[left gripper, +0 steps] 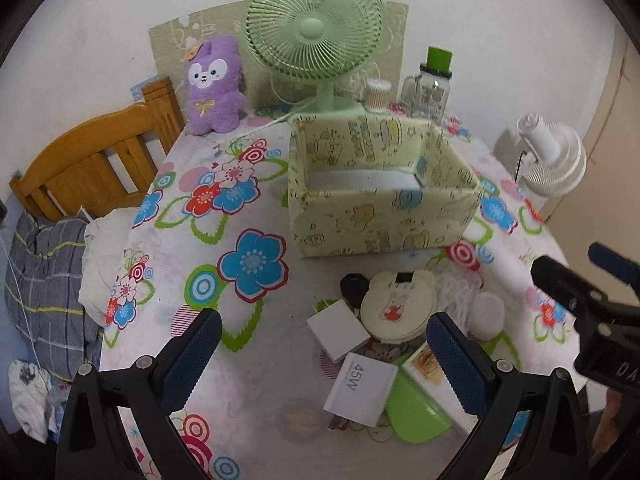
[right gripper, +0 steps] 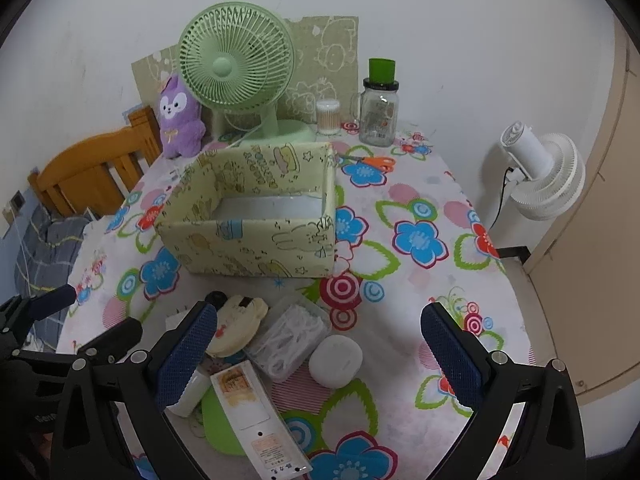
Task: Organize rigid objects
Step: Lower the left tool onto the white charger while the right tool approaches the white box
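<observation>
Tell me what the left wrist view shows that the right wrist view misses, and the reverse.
Only the left wrist view shows the white square adapter box marked 45W.

Only the right wrist view shows the orange-handled scissors and the clear plastic box of white floss picks.

Both show the open green patterned storage box, the cream bear-shaped case and the mint-green desk fan. Both hand-held grippers are open and hold nothing.

The tablecloth [right gripper: 404, 200] is white with blue, red and pink flowers, green leaves and ringed circles. The storage box [right gripper: 256, 240] is pale yellow-green with cartoon drawings, its inside bottom white. Behind it stand a mint-green fan [right gripper: 236, 68], a purple plush toy [right gripper: 178, 118], and a green-capped clear jar [right gripper: 379, 114]; orange-handled scissors [right gripper: 374, 163] lie nearby.
</observation>
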Tool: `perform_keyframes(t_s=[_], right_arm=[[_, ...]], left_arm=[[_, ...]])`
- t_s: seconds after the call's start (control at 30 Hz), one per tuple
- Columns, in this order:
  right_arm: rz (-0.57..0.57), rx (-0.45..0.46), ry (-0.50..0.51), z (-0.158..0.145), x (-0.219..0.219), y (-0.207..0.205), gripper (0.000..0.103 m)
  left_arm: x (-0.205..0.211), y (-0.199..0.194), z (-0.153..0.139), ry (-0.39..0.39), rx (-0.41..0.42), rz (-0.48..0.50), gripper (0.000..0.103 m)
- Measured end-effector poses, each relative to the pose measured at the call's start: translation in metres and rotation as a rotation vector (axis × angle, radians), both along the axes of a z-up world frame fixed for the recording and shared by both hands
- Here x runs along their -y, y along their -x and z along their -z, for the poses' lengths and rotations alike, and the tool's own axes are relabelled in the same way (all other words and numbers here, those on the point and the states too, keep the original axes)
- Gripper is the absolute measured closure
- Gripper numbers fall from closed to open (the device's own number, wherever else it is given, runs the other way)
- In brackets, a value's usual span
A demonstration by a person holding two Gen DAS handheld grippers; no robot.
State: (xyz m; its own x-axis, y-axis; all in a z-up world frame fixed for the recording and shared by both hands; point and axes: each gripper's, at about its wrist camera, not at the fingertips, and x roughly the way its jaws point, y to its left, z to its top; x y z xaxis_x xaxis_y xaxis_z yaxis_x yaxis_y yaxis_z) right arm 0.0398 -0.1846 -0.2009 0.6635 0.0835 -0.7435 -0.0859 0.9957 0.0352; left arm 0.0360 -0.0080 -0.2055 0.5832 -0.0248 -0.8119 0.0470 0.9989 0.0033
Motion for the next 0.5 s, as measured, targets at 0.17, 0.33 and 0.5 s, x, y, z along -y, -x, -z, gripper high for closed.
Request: perform_keyframes(t_s=[0.17,0.33,0.5], right_arm=[[-0.011,-0.004,0.013,0.014,-0.001,0.000,0.000],[-0.020,-0.037,0.021,0.034,-0.003,0.002,0.000],[-0.020,-0.071,0.020,0.055,-0.005,0.007,0.000]], left_arm=[[-0.001,0.003,0.016,-0.028,0.000,-0.001,0.000],[-0.006,0.003,0.037,0.020,-0.049,-0.012,0.000],[-0.001,0.006,0.053,0.006,-0.048,0.020,0.001]])
